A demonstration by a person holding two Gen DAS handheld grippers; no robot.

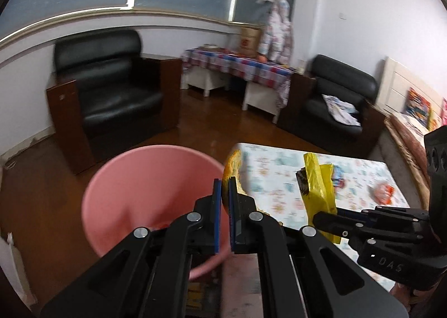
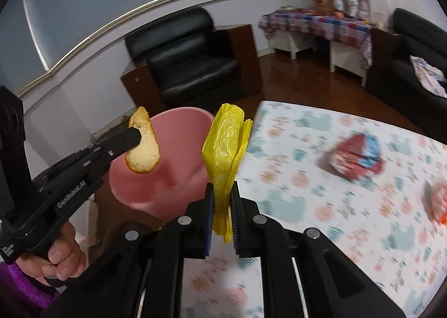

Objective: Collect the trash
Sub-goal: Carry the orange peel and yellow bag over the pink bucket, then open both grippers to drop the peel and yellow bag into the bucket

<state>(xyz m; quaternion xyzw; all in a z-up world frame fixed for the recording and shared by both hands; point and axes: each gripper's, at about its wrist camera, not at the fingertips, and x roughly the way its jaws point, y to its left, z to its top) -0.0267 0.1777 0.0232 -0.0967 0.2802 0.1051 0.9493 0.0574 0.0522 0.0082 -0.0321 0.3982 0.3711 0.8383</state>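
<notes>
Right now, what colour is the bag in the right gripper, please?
Yellow bag, clearest in the right wrist view.

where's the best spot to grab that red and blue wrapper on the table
Take the red and blue wrapper from above, pinching its raised crumpled middle. It lies low on the patterned tablecloth, so a side approach would likely slide under nothing. The picture is blurred; exact folds cannot be told.

The counter [image 2: 321, 206] wears a white cloth printed with pale teal and pink figures. Beyond the right gripper [image 2: 222, 197] and off to its right, a crumpled red and blue wrapper [image 2: 356, 157] lies on the cloth. Further right, at the counter's edge, sits a blurred orange and pink packet [image 2: 438, 203]. The pink bucket [image 2: 167, 167] stands on the brown wooden floor [image 1: 218, 125], just left of the counter.
</notes>
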